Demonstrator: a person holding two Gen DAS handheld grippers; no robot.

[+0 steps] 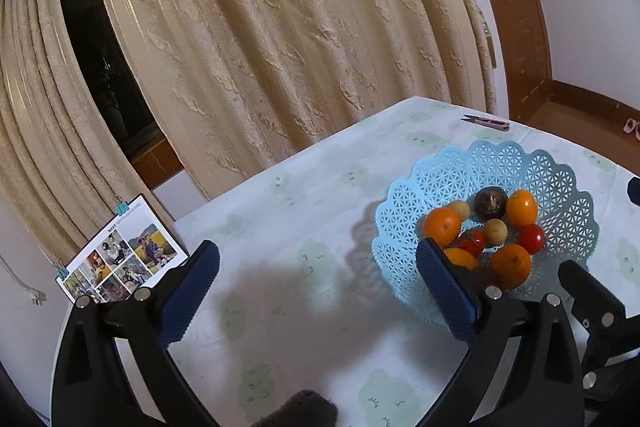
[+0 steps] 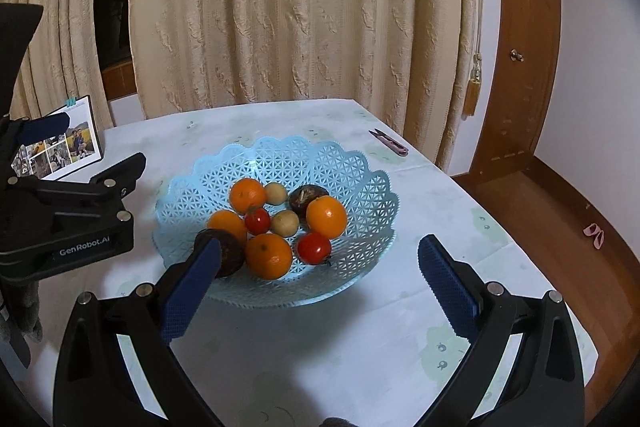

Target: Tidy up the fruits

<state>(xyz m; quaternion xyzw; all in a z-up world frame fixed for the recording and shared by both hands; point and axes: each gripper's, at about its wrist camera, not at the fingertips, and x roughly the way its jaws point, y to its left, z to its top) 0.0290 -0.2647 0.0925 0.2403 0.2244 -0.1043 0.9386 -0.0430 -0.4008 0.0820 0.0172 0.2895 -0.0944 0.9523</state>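
Basket (image 2: 276,163) mid-table, holding all visible fruit: four oranges (image 2: 326,217), two tomatoes, two pale fruits, two dark ones. No loose fruit on table (image 2: 320,347). Left gripper (image 1: 316,291) and right gripper (image 2: 316,287) both wide open, empty. Judged: essentially done.

Left wrist view looks forward and down over the worktop (image 1: 304,211) from left of the blue basket (image 1: 560,179); right wrist view faces the basket (image 2: 280,159) squarely, near. Both share basket, photo card (image 1: 120,251) and curtain (image 2: 300,7).
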